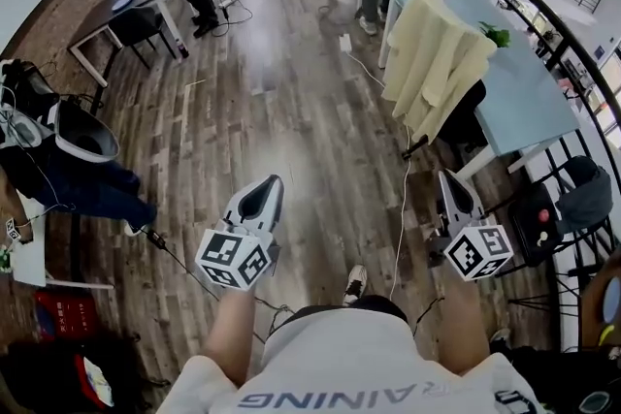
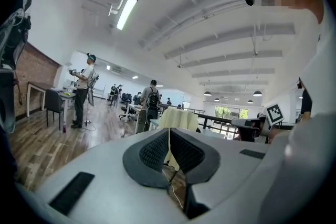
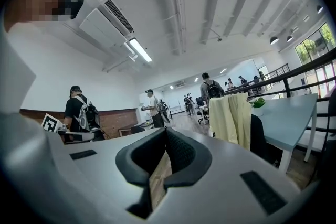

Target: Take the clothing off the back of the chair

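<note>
Head view: 1 pale-yellow clothing item [image 1: 437, 53] draped over the back of 1 black chair [image 1: 468, 116], at the left edge of the light-blue surface [image 1: 529, 87]. Shirt [image 1: 359, 368] print reads "AINING" (rest cut off). 2 grippers, left gripper [image 1: 270, 181] & right gripper [image 1: 449, 177], both well apart from it.
Left gripper view: fingers [image 2: 155, 152] closed, nothing between.
Right gripper view: fingers likewise closed, empty; clothing item ahead, to the right.

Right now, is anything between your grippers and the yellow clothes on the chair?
Nothing visible. Only open wooden floor lies between the left gripper, the right gripper and the clothing draped over the chair. A thin white cable lies flat on it.
</note>
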`<state>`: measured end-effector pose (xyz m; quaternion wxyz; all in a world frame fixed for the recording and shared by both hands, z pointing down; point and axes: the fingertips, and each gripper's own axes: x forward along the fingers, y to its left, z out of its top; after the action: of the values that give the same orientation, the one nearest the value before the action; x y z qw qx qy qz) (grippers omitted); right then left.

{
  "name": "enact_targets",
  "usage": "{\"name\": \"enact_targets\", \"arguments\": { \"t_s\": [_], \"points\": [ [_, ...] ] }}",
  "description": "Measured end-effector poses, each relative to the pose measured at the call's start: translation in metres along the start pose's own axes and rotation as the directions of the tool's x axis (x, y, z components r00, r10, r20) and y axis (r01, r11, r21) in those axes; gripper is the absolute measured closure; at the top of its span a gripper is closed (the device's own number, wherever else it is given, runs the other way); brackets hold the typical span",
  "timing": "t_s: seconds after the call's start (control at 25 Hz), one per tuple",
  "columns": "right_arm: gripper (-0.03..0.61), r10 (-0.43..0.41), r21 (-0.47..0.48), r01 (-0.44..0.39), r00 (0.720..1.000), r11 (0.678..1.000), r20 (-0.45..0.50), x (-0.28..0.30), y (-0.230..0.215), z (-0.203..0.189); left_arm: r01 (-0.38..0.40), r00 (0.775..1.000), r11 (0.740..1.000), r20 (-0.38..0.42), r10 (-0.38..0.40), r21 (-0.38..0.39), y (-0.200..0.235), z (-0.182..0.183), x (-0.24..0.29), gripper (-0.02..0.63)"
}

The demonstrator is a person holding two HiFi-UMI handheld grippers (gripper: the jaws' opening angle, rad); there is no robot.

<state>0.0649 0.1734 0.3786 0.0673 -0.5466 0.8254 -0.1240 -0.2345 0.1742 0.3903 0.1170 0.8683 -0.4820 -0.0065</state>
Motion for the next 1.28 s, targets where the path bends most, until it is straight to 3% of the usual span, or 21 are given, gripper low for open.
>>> {"name": "enact_targets", "arguments": {
  "t_s": [0.52,0.76,0.92,1.28],
  "points": [
    [0.555,-0.017,0.037,0.018,1.0,0.999,-0.015,0.081,-0.14,0.013,0.002,0.999,1.0,-0.034,-0.002,0.005,-0.012,-0.008,0.158,0.572],
    [0.557,-0.023,0.042,0.024,1.0,0.999,-0.019,0.12,-0.17,0.013,0.003,0.999,1.0,-0.034,-0.002,0.002,0.008,-0.003,0.207,0.572],
    [0.555,-0.073,-0.015,0.073,0.997,0.997,-0.025,0.149,-0.186,0.019,0.034,0.999,0.999,-0.035,-0.034,-0.008,0.029,0.003,0.246,0.572],
    [0.555,-0.117,-0.069,0.116,0.993,0.991,-0.014,0.263,-0.178,0.036,0.108,0.994,0.994,-0.032,-0.108,-0.008,0.12,0.037,0.331,0.572]
  ]
}}
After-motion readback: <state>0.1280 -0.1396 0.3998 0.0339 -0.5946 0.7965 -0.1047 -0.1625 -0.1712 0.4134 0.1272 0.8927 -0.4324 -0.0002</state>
